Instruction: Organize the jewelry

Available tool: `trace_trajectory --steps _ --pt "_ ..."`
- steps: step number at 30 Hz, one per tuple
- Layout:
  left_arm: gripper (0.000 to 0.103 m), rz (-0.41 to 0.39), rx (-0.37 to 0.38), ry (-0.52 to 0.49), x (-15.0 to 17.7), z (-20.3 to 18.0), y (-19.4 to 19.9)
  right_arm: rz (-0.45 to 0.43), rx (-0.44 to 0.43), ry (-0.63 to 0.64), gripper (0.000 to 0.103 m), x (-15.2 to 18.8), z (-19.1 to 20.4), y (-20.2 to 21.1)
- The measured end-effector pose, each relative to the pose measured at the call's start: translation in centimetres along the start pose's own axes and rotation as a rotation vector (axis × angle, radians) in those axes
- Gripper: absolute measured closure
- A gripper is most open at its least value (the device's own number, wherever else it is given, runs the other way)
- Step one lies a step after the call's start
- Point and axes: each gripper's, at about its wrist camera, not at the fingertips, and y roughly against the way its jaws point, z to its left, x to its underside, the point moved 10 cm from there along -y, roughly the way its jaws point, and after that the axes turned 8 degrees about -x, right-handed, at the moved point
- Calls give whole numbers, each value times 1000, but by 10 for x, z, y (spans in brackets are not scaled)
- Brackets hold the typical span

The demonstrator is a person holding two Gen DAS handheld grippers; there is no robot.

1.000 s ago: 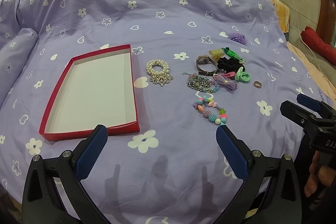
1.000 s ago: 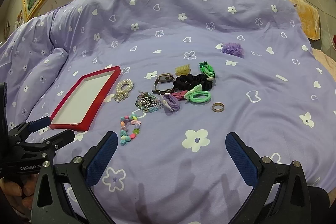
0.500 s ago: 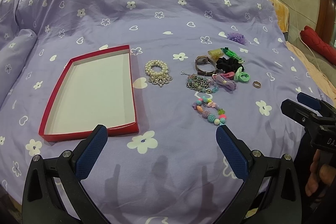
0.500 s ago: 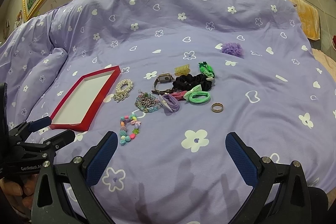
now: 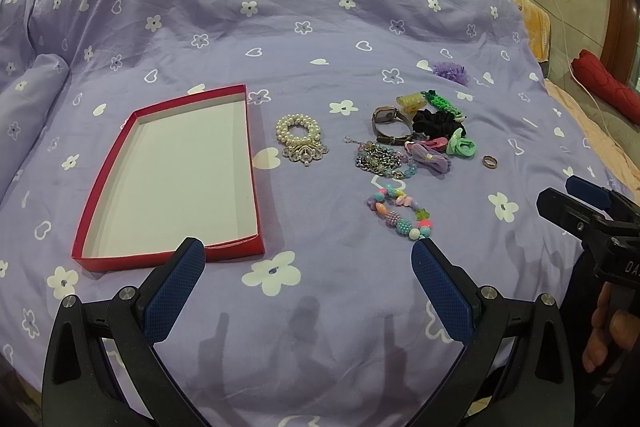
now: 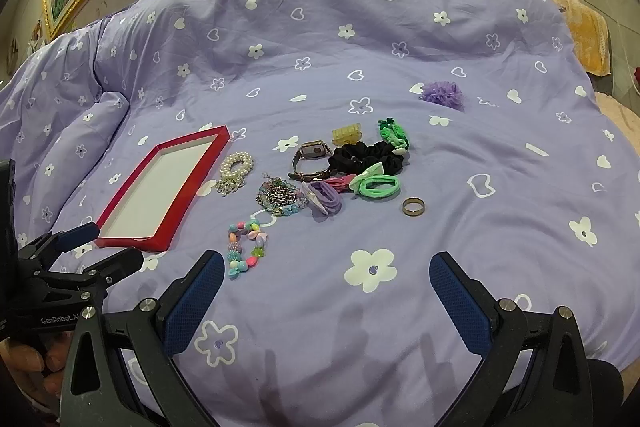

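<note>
**Nothing boxed yet, tangle risk ahead**

Left claw (image 5: 308, 255) and right claw (image 6: 326, 271) both gape wide, holding nothing. Red box (image 5: 168, 259) sits empty just ahead-left of the left claw. Jewelry pile (image 6: 320, 183) lies ahead of the right claw. Risks: chain snagging neighbours, ring (image 6: 414, 206) sinking into the soft quilt (image 6: 440, 27). Count: one box, one ring, one watch (image 5: 386, 117), three bracelets, several hair ties
</note>
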Motion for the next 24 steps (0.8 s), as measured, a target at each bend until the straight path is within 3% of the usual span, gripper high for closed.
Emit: trace_trajectory --steps 6,11,24 --pt "0 17 17 -10 -3 -3 -6 8 -5 -5 1 -1 -1 -3" --pt "2 54 74 -19 -8 -10 -17 21 -16 -21 3 -5 -9 -11" --pt "26 171 191 -79 -18 -47 -65 106 -35 -57 43 -28 -32 -61"
